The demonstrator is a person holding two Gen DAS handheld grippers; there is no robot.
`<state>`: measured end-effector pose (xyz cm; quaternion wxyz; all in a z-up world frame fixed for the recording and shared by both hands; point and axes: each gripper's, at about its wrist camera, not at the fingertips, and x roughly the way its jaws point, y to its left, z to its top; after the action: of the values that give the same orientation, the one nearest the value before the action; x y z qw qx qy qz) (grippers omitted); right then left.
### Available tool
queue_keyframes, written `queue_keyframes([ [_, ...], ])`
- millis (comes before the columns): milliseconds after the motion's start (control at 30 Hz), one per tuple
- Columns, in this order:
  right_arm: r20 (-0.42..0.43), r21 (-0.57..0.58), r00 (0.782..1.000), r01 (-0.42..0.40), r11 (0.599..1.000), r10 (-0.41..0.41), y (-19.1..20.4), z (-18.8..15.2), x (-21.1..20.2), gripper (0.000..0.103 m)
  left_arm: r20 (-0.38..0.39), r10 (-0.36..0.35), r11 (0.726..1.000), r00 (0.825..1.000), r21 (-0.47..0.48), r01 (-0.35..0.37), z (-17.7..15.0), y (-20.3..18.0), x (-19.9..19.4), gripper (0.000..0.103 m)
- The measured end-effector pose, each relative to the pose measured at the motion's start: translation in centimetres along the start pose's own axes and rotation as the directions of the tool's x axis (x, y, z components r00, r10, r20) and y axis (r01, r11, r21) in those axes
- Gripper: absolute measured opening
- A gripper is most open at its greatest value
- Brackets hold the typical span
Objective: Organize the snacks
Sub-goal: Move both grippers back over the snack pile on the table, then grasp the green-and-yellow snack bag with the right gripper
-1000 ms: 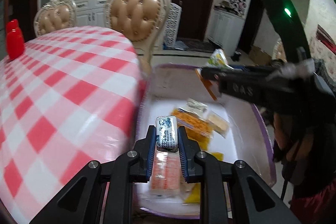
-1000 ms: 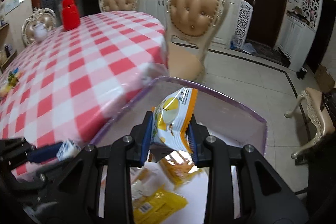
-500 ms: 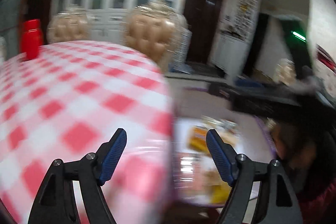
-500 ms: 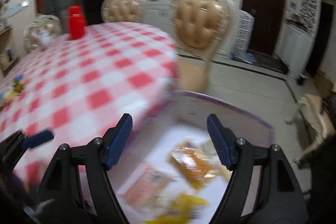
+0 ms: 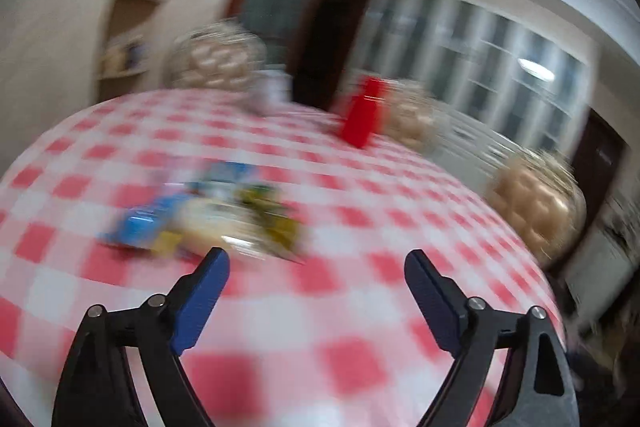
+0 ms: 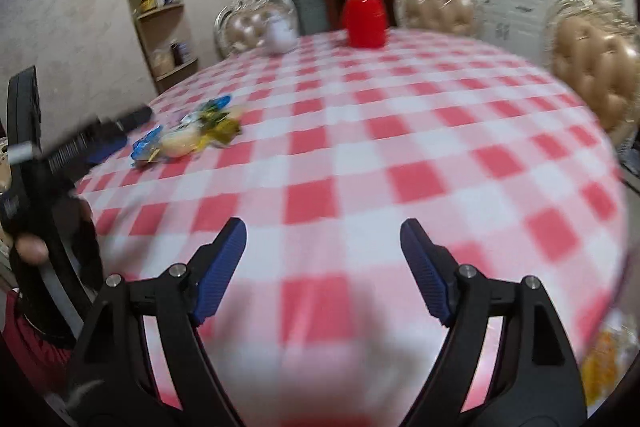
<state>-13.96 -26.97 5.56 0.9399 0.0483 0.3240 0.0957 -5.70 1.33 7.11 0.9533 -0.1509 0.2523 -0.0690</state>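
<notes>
Both tongs are seen spread and widening over the checked counter [image 6: 360, 131], nothing between the jaws.

The left tongs [image 5: 316, 263] are aimed at a blurred heap of snack packets [image 5: 208, 215], apparently blue and yellow; no obstacle is seen between them. The right tongs [image 6: 323, 235] are held nearer centre. A red jar [image 6: 365, 13], a white pot [image 6: 281, 33] and padded chairs [image 6: 438, 3] are ranged beyond.

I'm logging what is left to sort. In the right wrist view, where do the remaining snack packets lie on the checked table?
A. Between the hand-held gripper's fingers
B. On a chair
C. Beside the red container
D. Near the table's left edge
D: the snack packets lie in a small cluster by the left edge of the checked table, far from the red container.
</notes>
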Motion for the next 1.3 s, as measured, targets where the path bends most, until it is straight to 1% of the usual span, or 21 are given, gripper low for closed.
queue_keyframes([
  [33,-0.029,0.008,0.999,-0.021,1.0,0.021,0.6,0.4,1.6,0.082,0.005,0.053,0.998,0.999,-0.044,-0.052,0.9,2.2,0.8,0.09],
  [100,-0.077,0.035,0.995,-0.068,0.997,0.071,1.8,1.6,5.3,0.082,0.013,0.13,0.986,0.991,-0.111,-0.128,1.9,5.3,1.9,0.09],
  [167,-0.105,0.05,0.991,-0.082,0.995,0.087,2.8,2.7,8.1,0.082,0.007,0.202,0.958,0.979,-0.209,-0.196,3.0,8.8,2.9,0.09],
  [200,-0.11,0.056,0.989,-0.095,0.994,0.101,3.8,3.7,10.0,0.082,0.019,0.224,0.943,0.974,-0.256,-0.212,3.3,10.3,3.0,0.09],
  [233,-0.11,0.055,0.989,-0.098,0.994,0.104,4.5,4.5,11.3,0.082,0.039,0.259,0.922,0.965,-0.306,-0.236,3.7,11.7,3.0,0.09],
  [300,-0.128,0.05,0.985,-0.11,0.993,0.116,5.9,5.8,13.3,0.082,0.061,0.309,0.903,0.949,-0.331,-0.272,4.3,13.2,3.0,0.09],
  [333,-0.14,0.055,0.98,-0.138,0.989,0.144,6.8,6.8,14.8,0.082,0.07,0.337,0.897,0.939,-0.328,-0.297,4.6,13.9,3.2,0.09],
  [400,-0.144,0.076,0.972,-0.176,0.982,0.185,7.9,8.5,16.8,0.082,0.07,0.364,0.892,0.929,-0.314,-0.326,4.9,14.8,3.4,0.09],
  [433,-0.142,0.089,0.971,-0.182,0.979,0.193,8.4,9.2,17.7,0.082,0.059,0.371,0.891,0.927,-0.304,-0.337,5.0,15.1,4.0,0.09],
  [567,-0.15,0.116,0.967,-0.188,0.975,0.204,10.0,11.0,21.1,0.081,-0.013,0.346,0.898,0.938,-0.284,-0.335,4.7,15.5,5.7,0.09],
  [600,-0.164,0.095,0.97,-0.163,0.982,0.177,10.6,11.2,22.1,0.078,-0.021,0.335,0.903,0.942,-0.278,-0.327,4.5,15.2,5.8,0.09],
  [633,-0.178,0.069,0.974,-0.128,0.989,0.138,11.2,11.3,22.9,0.072,-0.022,0.327,0.91,0.945,-0.262,-0.321,4.5,15.0,5.8,0.09],
  [667,-0.186,0.057,0.975,-0.11,0.992,0.119,11.4,11.4,23.3,0.069,-0.017,0.329,0.914,0.944,-0.248,-0.322,4.4,14.3,5.6,0.09],
  [700,-0.202,0.048,0.973,-0.105,0.993,0.112,11.7,11.4,24.0,0.064,-0.009,0.33,0.918,0.944,-0.229,-0.324,4.4,13.9,5.6,0.09],
  [733,-0.225,0.037,0.968,-0.107,0.994,0.113,12.1,11.5,24.6,0.062,-0.003,0.328,0.923,0.945,-0.21,-0.322,4.5,13.5,5.5,0.09],
  [800,-0.221,-0.021,0.973,-0.079,0.997,0.073,12.7,11.5,24.6,0.062,-0.001,0.32,0.932,0.948,-0.182,-0.314,4.4,12.9,5.3,0.09],
  [833,-0.225,-0.069,0.973,-0.069,0.995,0.052,13.3,11.2,24.5,0.057,-0.003,0.314,0.935,0.949,-0.172,-0.31,4.4,12.7,5.4,0.09],
  [933,-0.216,-0.107,0.973,-0.101,0.989,0.076,13.6,10.8,23.8,0.04,-0.025,0.303,0.938,0.953,-0.167,-0.303,4.3,12.7,5.6,0.09],
  [1033,-0.195,-0.14,0.979,-0.086,0.986,0.058,13.0,10.2,22.5,0.037,-0.049,0.302,0.936,0.952,-0.173,-0.306,4.1,12.9,5.9,0.09],
  [1167,-0.184,-0.098,0.979,-0.103,0.99,0.084,11.2,9.7,21.1,0.037,-0.057,0.314,0.934,0.948,-0.16,-0.319,3.8,12.8,6.1,0.09],
  [1300,-0.142,-0.008,0.983,-0.119,0.993,0.116,7.9,9.5,18.6,0.037,-0.08,0.302,0.941,0.95,-0.134,-0.31,3.4,12.4,6.6,0.09],
])
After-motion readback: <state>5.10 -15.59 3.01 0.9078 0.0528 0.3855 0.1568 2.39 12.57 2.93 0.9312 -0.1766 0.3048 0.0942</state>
